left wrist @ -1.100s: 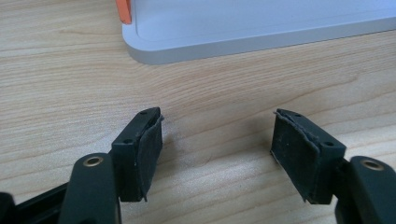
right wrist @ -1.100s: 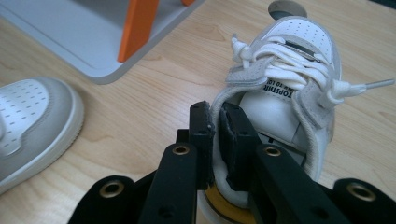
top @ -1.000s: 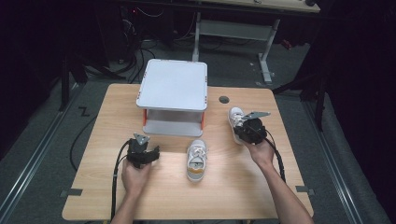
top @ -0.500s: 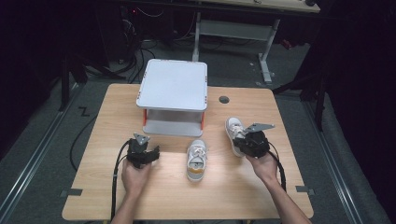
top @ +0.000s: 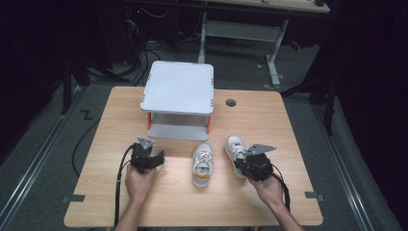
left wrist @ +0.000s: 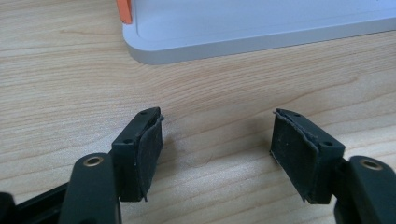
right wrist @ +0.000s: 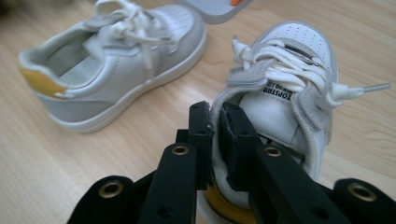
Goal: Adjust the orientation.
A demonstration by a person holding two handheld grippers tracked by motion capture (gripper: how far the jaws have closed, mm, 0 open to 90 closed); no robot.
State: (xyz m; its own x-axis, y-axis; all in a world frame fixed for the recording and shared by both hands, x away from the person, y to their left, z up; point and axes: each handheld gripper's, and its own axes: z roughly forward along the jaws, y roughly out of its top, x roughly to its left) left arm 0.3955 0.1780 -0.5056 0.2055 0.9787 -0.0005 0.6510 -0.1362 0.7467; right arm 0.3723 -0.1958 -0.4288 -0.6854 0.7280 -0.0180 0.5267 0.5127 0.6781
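Right claw (right wrist: 215,122) is clamped on the heel collar of the right-hand sneaker (right wrist: 285,93): one pad inside the shoe opening, the other outside, collar wall pinched between them. In the high view the right claw (top: 243,162) sits at that sneaker's (top: 234,146) heel end, toe pointing away from the person. Sole looks to be on or just over the wooden counter (top: 269,120); can't tell if it's lifted.

Second sneaker (top: 202,164) lies just beside it, to the left in the high view, flat on the counter, yellow heel tab toward the person, not touching the held one. In the right gripper view the second sneaker (right wrist: 116,60) is up and to the left, laces loose.

Left claw (left wrist: 217,140) released, jaws wide apart, nothing between them, bare counter under them. In the high view the left claw (top: 149,156) sits near the front left of the white two-tier shelf stand (top: 179,86), whose base edge and orange post show just ahead of the jaws in the left gripper view.
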